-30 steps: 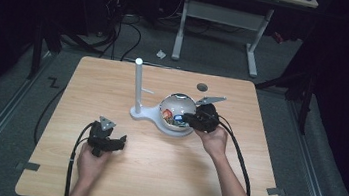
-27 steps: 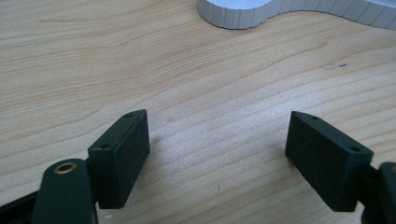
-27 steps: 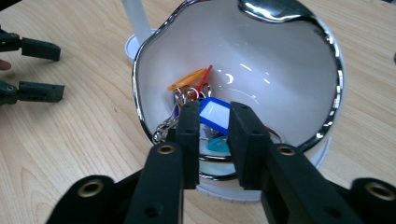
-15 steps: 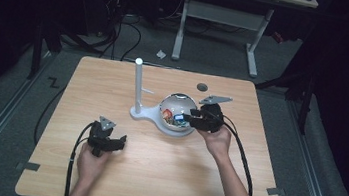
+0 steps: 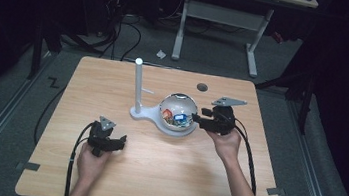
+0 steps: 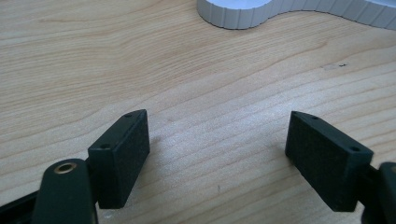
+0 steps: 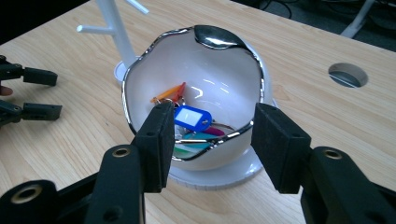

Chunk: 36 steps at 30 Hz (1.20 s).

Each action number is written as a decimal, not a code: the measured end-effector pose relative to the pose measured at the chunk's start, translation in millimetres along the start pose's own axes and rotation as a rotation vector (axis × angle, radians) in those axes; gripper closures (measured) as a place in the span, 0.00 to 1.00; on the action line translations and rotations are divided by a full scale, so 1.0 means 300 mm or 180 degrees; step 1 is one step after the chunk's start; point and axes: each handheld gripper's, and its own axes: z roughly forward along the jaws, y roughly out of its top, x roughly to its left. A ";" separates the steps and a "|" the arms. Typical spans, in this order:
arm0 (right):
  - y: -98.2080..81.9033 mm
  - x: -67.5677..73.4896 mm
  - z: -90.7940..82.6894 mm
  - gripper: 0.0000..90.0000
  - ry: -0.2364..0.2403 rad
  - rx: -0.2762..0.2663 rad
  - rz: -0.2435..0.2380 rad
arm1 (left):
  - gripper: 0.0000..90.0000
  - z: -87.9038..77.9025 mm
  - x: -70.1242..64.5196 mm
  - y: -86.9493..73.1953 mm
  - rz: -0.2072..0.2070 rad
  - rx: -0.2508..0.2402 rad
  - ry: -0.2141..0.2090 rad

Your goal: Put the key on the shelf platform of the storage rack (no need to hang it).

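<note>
Right gripper [image 7: 210, 140] has drawn back from the white, silver-rimmed bowl [image 7: 219, 88], jaws wide, empty, straddling its near rim. Blue-tagged key [image 7: 193, 117] lies inside among other tags. Left gripper [image 6: 217, 158] open, idle over the wooden table [image 6: 140, 56]. Risk: closing could nudge the bowl off its white stand [image 5: 143, 112].

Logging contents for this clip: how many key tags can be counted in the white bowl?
4 at least: blue tag central, orange behind it, pink and green beneath. More may be hidden below the bowl rim.
</note>
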 end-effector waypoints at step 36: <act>-0.101 -0.024 -0.221 0.55 -0.0293 -0.0192 0.0036 | 0.25 0.000 0.000 0.000 -0.0006 0.0002 0.0001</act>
